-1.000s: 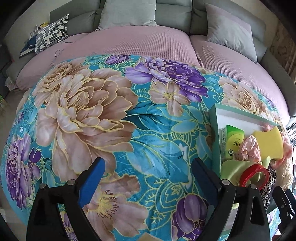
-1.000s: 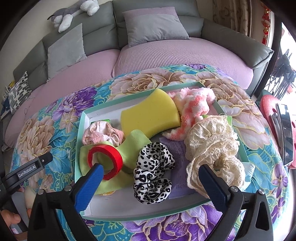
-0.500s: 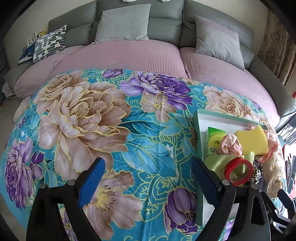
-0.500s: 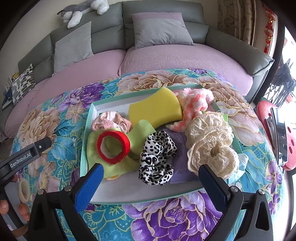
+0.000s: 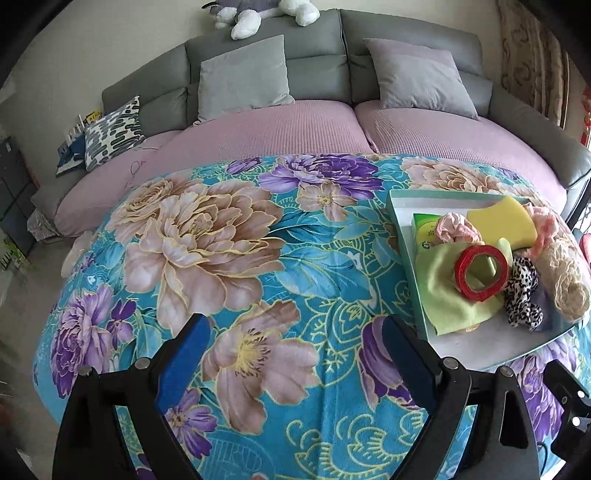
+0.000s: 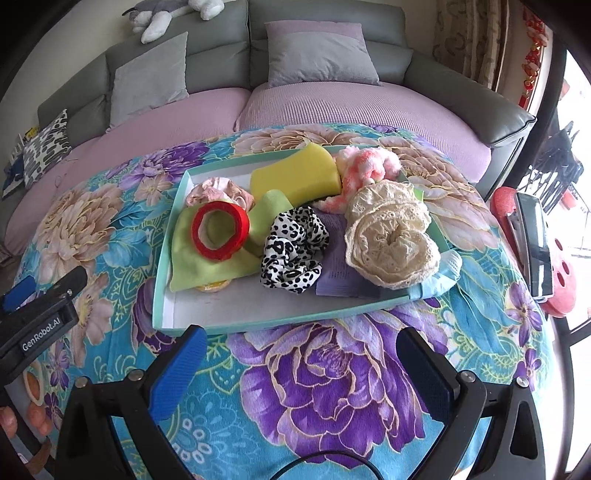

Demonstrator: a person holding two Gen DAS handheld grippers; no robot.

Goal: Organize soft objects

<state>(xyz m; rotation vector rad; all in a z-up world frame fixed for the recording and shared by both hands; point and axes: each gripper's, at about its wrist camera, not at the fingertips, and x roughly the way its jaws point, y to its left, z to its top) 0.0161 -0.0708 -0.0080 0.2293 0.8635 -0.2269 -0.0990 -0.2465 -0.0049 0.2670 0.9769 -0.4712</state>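
Note:
A shallow teal-rimmed tray (image 6: 164, 258) lies on a floral blanket. It holds a yellow sponge (image 6: 295, 175), a red ring (image 6: 219, 230) on a green cloth (image 6: 195, 264), a leopard scrunchie (image 6: 291, 253), a cream lace scrunchie (image 6: 391, 240), a pink scrunchie (image 6: 214, 190) and a pink-white fuzzy piece (image 6: 365, 166). My right gripper (image 6: 301, 369) is open and empty, just in front of the tray. My left gripper (image 5: 297, 362) is open and empty over the blanket, left of the tray (image 5: 400, 225).
The floral blanket (image 5: 221, 240) covers a round surface in front of a grey sofa with pink seat covers (image 5: 280, 129) and cushions. A plush toy (image 5: 258, 11) lies on the sofa back. A red slipper-like object (image 6: 532, 236) sits at the right edge.
Both grippers have pulled back and up from the tray. The tray now sits farther from both cameras. Nothing in the tray has moved.

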